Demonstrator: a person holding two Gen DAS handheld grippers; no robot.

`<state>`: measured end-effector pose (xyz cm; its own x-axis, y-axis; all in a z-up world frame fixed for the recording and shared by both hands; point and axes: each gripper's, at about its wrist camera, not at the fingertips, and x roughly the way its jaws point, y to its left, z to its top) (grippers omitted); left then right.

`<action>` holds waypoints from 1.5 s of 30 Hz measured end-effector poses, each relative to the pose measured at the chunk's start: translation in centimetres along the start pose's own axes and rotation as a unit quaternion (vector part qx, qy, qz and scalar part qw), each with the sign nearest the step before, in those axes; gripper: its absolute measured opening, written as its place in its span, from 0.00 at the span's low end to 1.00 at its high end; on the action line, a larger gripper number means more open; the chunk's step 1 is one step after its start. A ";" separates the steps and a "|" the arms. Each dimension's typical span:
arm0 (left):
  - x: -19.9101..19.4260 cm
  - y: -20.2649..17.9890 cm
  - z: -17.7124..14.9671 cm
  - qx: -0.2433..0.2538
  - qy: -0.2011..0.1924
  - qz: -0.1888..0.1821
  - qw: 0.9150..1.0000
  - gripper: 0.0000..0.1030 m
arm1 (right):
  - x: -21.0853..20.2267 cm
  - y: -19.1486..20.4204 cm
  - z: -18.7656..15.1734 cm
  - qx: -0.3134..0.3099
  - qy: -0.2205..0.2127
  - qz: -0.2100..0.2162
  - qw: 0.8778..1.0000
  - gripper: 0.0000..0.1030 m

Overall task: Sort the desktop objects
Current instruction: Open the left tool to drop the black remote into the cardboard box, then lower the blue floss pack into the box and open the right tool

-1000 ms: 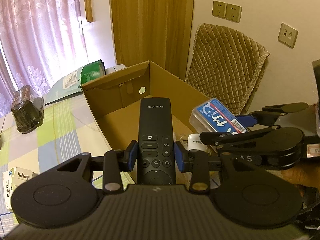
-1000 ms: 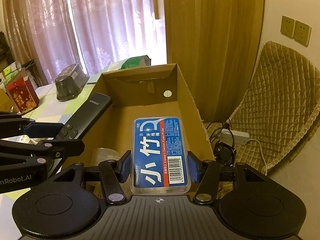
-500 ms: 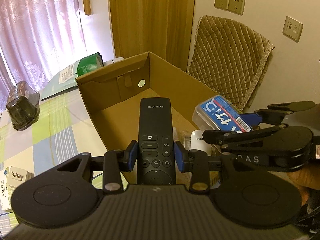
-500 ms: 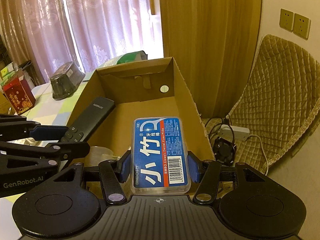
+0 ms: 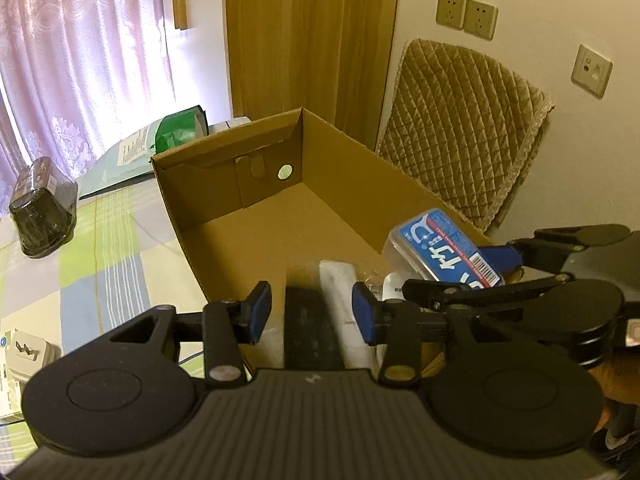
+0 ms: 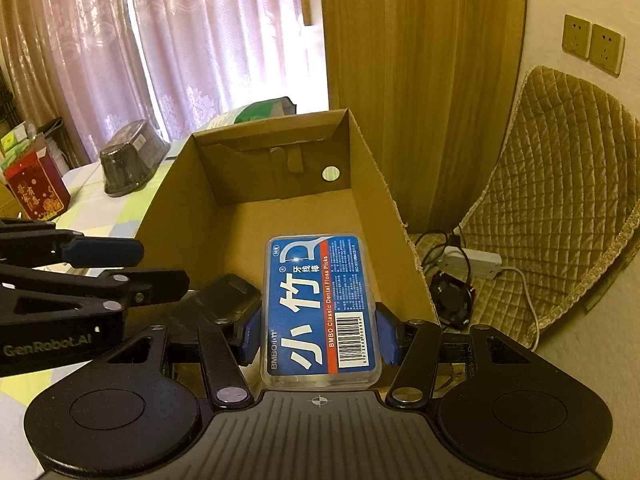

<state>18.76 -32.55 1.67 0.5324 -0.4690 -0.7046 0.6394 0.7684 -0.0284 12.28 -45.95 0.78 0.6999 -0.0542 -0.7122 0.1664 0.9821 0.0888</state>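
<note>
Released since a second ago, the black slim remote control (image 5: 310, 328) lies blurred in the open brown cardboard box (image 5: 340, 148) — left claw (image 5: 311, 312) gapes empty. Right claw (image 6: 318, 332) grips the blue-labelled clear plastic floss-pick case (image 6: 320, 308) above the box; next, let go.

both wrist views close above cardboard box (image 5: 248, 200), facing its far wall
</note>
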 end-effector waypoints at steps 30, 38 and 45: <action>-3.9 4.1 -3.2 -0.050 -0.005 0.024 0.998 0.39 | 0.8 2.7 1.4 -0.018 -0.008 0.009 1.000 0.54; -4.3 4.9 -3.6 -0.058 -0.005 0.030 0.998 0.40 | 1.1 3.1 1.2 -0.027 -0.011 -0.001 1.000 0.66; -4.7 5.0 -4.3 -0.063 -0.002 0.033 0.997 0.40 | 0.7 3.1 1.1 -0.024 -0.011 0.004 1.000 0.80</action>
<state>17.11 -24.62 1.82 0.5726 -0.4171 -0.7058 0.5281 0.8461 -0.0715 14.01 -43.13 1.32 0.7166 -0.0497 -0.6957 0.1272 0.9900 0.0603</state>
